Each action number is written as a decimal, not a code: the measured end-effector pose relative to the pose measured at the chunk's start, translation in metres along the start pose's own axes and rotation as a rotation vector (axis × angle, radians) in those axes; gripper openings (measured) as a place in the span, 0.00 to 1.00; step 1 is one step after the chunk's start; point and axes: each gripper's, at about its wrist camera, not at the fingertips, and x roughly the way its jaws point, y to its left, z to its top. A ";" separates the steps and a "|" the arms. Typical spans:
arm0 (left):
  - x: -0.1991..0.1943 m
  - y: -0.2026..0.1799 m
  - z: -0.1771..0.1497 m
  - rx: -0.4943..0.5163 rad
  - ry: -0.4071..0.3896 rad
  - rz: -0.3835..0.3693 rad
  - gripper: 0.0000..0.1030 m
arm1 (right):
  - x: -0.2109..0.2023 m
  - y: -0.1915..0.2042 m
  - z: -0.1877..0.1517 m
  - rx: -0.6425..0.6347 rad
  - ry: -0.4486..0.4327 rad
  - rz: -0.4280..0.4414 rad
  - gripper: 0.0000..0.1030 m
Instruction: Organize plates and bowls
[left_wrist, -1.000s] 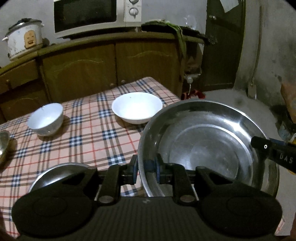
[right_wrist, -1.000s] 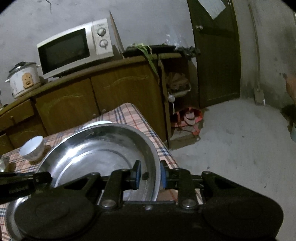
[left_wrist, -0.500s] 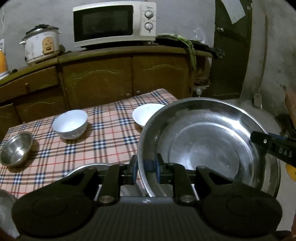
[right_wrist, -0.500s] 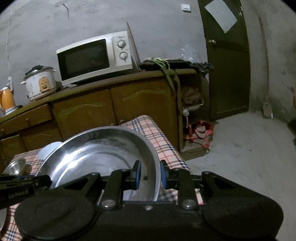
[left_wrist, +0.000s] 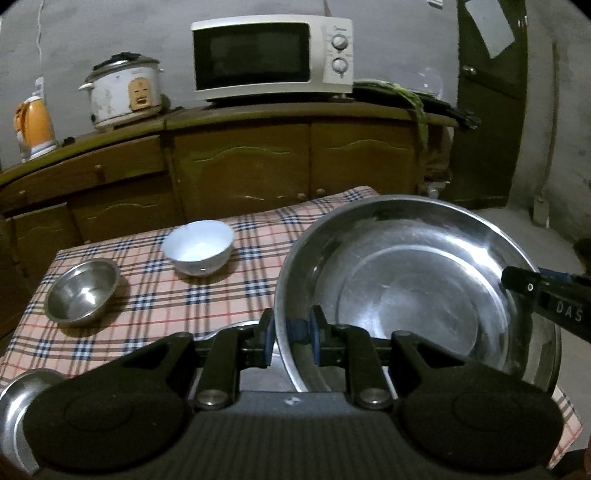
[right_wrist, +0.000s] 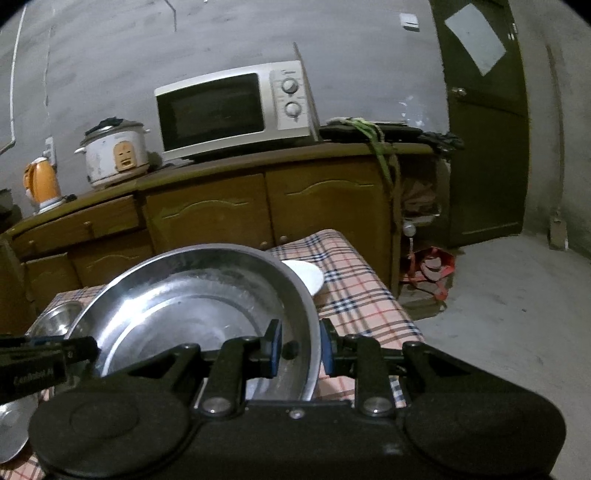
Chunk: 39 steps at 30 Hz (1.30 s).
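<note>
Small steel bowl (left_wrist: 83, 290) sits far left on the plaid counter (left_wrist: 159, 291), white bowl (left_wrist: 198, 246) just right of it, both apart from the big steel basin (left_wrist: 413, 291). Basin is held up above the counter's right end. Left tongs (left_wrist: 293, 332) clenched on its near-left rim, right tongs (right_wrist: 300, 349) clenched on the opposite rim.

Pink plaid tablecloth (left_wrist: 155, 295); white bowl (left_wrist: 198, 247); silver basin (left_wrist: 417, 288).
</note>
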 end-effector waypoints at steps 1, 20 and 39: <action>-0.002 0.004 -0.001 -0.003 -0.001 0.004 0.19 | 0.001 0.004 0.000 -0.006 0.001 0.003 0.28; -0.012 0.059 -0.014 -0.063 0.036 0.095 0.20 | 0.010 0.069 -0.005 -0.077 0.028 0.093 0.28; 0.016 0.107 -0.033 -0.122 0.096 0.140 0.22 | 0.047 0.118 -0.029 -0.127 0.090 0.148 0.28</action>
